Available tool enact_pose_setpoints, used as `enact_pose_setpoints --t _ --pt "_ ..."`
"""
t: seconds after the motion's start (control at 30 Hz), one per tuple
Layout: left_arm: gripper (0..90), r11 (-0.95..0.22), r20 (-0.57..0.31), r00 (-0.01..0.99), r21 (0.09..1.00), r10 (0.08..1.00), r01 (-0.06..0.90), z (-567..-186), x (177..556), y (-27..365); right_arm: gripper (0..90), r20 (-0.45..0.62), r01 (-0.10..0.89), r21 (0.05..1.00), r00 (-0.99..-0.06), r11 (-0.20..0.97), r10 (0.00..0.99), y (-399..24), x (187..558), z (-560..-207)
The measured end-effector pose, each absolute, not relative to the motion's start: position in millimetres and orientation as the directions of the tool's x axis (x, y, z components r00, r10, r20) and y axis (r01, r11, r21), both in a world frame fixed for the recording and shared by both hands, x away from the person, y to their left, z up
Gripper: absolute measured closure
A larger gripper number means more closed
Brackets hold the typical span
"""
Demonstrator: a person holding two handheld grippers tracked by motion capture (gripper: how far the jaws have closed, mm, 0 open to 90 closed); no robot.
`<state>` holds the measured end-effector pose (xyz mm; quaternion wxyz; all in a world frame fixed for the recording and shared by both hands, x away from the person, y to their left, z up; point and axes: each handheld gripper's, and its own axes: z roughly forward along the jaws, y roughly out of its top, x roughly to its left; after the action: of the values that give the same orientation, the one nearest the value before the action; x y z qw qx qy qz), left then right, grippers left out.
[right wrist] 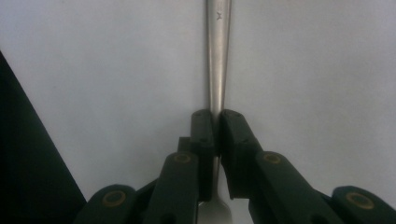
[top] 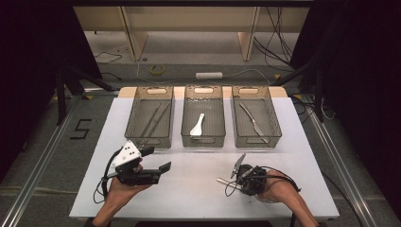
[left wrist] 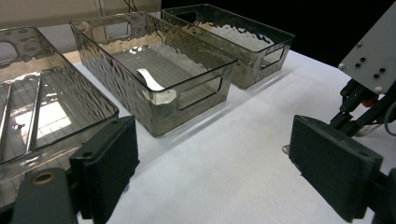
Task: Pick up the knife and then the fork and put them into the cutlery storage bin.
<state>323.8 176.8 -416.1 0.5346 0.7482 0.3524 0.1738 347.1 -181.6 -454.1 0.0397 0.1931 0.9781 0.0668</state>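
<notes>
High view: three clear plastic bins stand in a row along the far edge of the white table (top: 293,156). The left bin (top: 149,116) holds long metal tongs or chopsticks, too thin to tell which. The middle bin (top: 203,116) holds a white spoon (top: 197,125), and the right bin (top: 256,116) a table knife (top: 251,119). Near the table's right front corner the right gripper (top: 235,178) grips a metal fork (top: 226,181) lying on the sheet. The left gripper (top: 158,163) hovers near the left front corner. Dark curtains, cables and a wooden frame lie beyond.

Left gripper view: its jaws stand wide apart with nothing between them, facing the bins.

Right gripper view: the jaws are clamped on the fork's neck (right wrist: 218,60), handle pointing away over the bare white surface.

Judging from this, sorting is partly done; the fork has yet to be lifted and binned.
</notes>
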Motion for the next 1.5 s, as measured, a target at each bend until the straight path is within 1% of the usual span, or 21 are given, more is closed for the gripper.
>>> enact_pose_setpoints --t 0.13,0.17,0.23,0.33,0.57,1.0,1.13,1.3,1.5 --pt "15.2 -0.178 -0.118 0.69 0.923 0.714 0.342 -416 324 177 84.4 -0.055 0.368 0.155 -0.923 0.917 0.38 -181 345 -452" --pt "15.2 -0.178 -0.117 0.69 0.923 0.714 0.341 -416 324 177 84.5 -0.064 0.353 0.152 -0.928 0.923 0.366 -182 346 -450" --pt "15.3 -0.176 -0.118 0.69 0.924 0.714 0.34 -416 324 177 84.5 -0.067 0.369 0.181 -0.92 0.912 0.386 -184 346 -448" --pt "15.3 -0.181 -0.113 0.691 0.923 0.714 0.339 -416 324 177 84.5 -0.077 0.359 0.198 -0.922 0.912 0.379 -187 347 -443" --pt "15.2 -0.179 -0.114 0.69 0.924 0.715 0.338 -416 324 177 84.6 -0.083 0.375 0.267 -0.909 0.888 0.409 -198 351 -432" --pt "15.2 -0.176 -0.113 0.688 0.925 0.717 0.336 -416 323 177 84.5 -0.052 0.455 0.394 -0.856 0.798 0.514 -224 363 -416" --pt "15.2 -0.174 -0.114 0.686 0.925 0.719 0.337 -416 324 177 84.5 -0.092 0.458 0.4 -0.842 0.794 0.532 -229 369 -410" --pt "15.2 -0.167 -0.118 0.682 0.927 0.722 0.337 -417 324 178 84.5 -0.098 0.466 0.435 -0.826 0.77 0.555 -236 378 -400" --pt "15.2 -0.157 -0.125 0.677 0.927 0.725 0.339 -417 325 178 84.5 -0.107 0.493 0.485 -0.787 0.723 0.608 -244 397 -385"
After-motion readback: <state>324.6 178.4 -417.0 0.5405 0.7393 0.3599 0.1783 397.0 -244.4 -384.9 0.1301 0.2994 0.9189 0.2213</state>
